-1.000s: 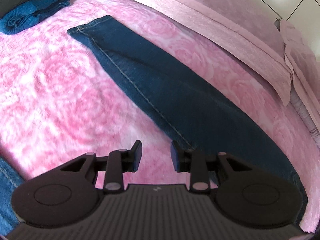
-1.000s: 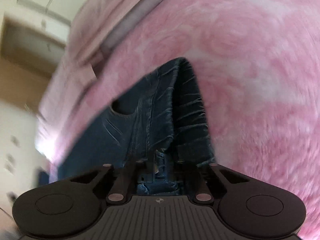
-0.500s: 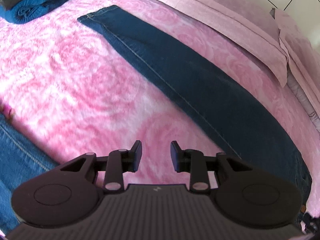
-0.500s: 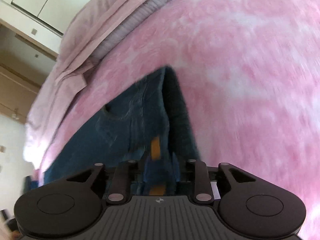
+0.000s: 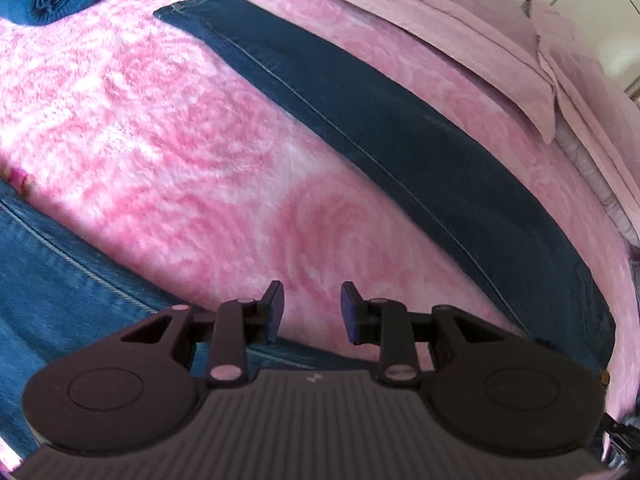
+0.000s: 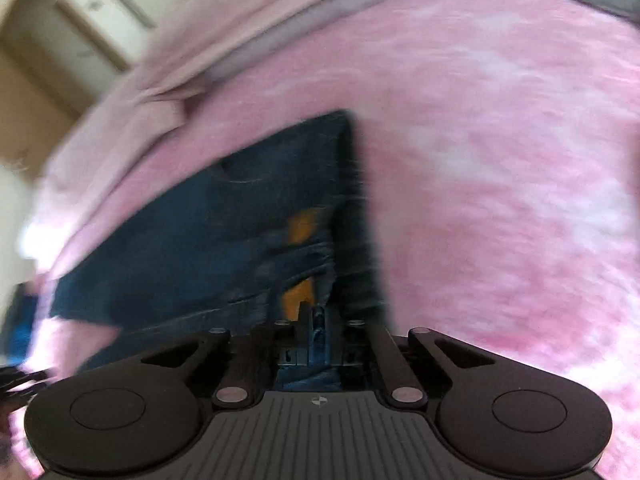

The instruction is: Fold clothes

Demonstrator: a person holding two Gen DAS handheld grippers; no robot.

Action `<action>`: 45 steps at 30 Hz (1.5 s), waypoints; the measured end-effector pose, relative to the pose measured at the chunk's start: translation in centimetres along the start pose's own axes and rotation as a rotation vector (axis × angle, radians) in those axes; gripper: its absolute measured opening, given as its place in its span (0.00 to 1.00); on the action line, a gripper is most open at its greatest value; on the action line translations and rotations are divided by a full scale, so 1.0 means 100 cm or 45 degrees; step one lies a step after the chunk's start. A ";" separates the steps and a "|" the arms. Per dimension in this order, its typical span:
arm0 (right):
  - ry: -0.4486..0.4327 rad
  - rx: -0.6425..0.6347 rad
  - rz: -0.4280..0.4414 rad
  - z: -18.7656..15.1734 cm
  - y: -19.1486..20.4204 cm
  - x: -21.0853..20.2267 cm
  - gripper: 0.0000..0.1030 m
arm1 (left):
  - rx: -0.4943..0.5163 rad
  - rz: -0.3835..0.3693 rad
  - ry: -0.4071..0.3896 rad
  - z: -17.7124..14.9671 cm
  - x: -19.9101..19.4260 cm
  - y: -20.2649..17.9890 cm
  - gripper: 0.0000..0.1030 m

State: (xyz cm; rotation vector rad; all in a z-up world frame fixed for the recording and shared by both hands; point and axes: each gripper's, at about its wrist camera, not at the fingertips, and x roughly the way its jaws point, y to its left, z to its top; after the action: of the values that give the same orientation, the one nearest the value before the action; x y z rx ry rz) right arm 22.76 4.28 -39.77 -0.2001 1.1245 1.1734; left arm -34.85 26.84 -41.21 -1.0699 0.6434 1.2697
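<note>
So there's a bed with a fuzzy pink blanket (image 5: 168, 132) and a pair of dark jeans (image 5: 400, 128) laid out long and flat across it, running from about 11 o'clock down to 4 o'clock in the left camera's view. Way up at 10 o'clock sits a blue towel (image 5: 60, 4), well apart from the leg hem. A second, lighter pair of jeans (image 5: 60, 300) lies at 8 o'clock, right under the left gripper (image 5: 312, 312), whose fingers are spread apart with nothing between them, hanging over bare blanket. Pale pink pillows (image 5: 460, 28) line the edge at 1 o'clock.

Over on the right camera, things are blurry, but the right gripper (image 6: 316, 320) has its fingers pinched together on the waist end of the dark jeans (image 6: 208, 240), denim bunched right between them. An orange tag (image 6: 302, 224) shows at 12 o'clock just beyond the fingertips. Blanket (image 6: 500, 200) fills everything toward 3 o'clock.
</note>
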 end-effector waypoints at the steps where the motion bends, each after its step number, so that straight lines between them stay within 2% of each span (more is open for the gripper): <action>1: -0.018 -0.024 -0.104 -0.006 -0.001 0.005 0.00 | 0.003 0.006 0.007 -0.002 0.000 0.002 0.25; 2: -0.036 -0.045 -0.205 -0.012 -0.001 0.010 0.00 | 0.000 0.011 0.014 -0.004 -0.001 0.004 0.25; 4: -0.055 0.056 -0.217 -0.009 0.000 0.005 0.00 | 0.003 0.004 0.006 -0.006 -0.007 0.009 0.25; 7: -0.082 -0.073 -0.273 -0.005 0.032 -0.017 0.00 | 0.037 0.008 -0.004 -0.011 -0.015 0.012 0.25; 8: -0.065 -0.102 -0.291 -0.013 0.038 -0.017 0.00 | 0.058 -0.001 -0.006 -0.014 -0.018 0.011 0.25; 12: 0.004 -0.217 -0.366 -0.048 0.065 -0.017 0.12 | 0.175 -0.032 0.011 -0.028 -0.022 0.003 0.25; 17: 0.090 -0.357 -0.456 -0.091 0.097 -0.018 0.12 | 0.305 -0.042 0.076 -0.041 -0.022 0.002 0.25; 20: 0.133 -0.110 -0.397 -0.101 0.073 -0.055 0.12 | 0.327 -0.057 0.120 -0.040 -0.024 0.008 0.25; 22: 0.112 -0.034 -0.329 -0.098 0.067 -0.075 0.12 | 0.335 -0.080 0.140 -0.040 -0.027 0.006 0.25; 25: 0.082 0.038 -0.218 -0.075 0.056 -0.086 0.15 | 0.358 -0.113 0.146 -0.041 -0.032 0.000 0.25; 26: 0.071 0.029 -0.186 -0.067 0.055 -0.086 0.27 | 0.367 -0.123 0.146 -0.043 -0.032 -0.002 0.25; 27: 0.060 0.019 -0.155 -0.059 0.053 -0.085 0.49 | 0.370 -0.133 0.151 -0.044 -0.032 -0.005 0.25; 28: 0.055 -0.001 -0.139 -0.054 0.050 -0.079 0.58 | 0.370 -0.142 0.157 -0.047 -0.030 -0.006 0.25; 29: 0.050 -0.022 -0.124 -0.049 0.046 -0.073 0.59 | 0.370 -0.145 0.162 -0.050 -0.029 -0.008 0.25; 37: 0.131 -0.009 0.138 -0.038 -0.007 -0.032 0.58 | 0.276 -0.080 0.126 -0.086 -0.040 -0.006 0.25; 38: 0.145 0.017 0.181 -0.039 -0.016 -0.032 0.49 | 0.258 -0.069 0.116 -0.091 -0.043 -0.006 0.25; 39: 0.159 0.044 0.224 -0.040 -0.025 -0.031 0.17 | 0.250 -0.056 0.101 -0.096 -0.046 -0.007 0.25; 40: 0.172 0.069 0.265 -0.041 -0.033 -0.031 0.08 | 0.246 -0.042 0.085 -0.101 -0.050 -0.008 0.25; 45: 0.181 -0.020 0.246 -0.040 -0.025 -0.032 0.05 | 0.244 0.013 0.006 -0.125 -0.067 -0.019 0.25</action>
State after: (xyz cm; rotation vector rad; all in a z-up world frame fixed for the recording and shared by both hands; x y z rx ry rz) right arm 22.62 -1.43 -40.18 -0.1927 1.2812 1.3560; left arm -32.54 12.73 -39.95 -0.9128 0.7593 1.1884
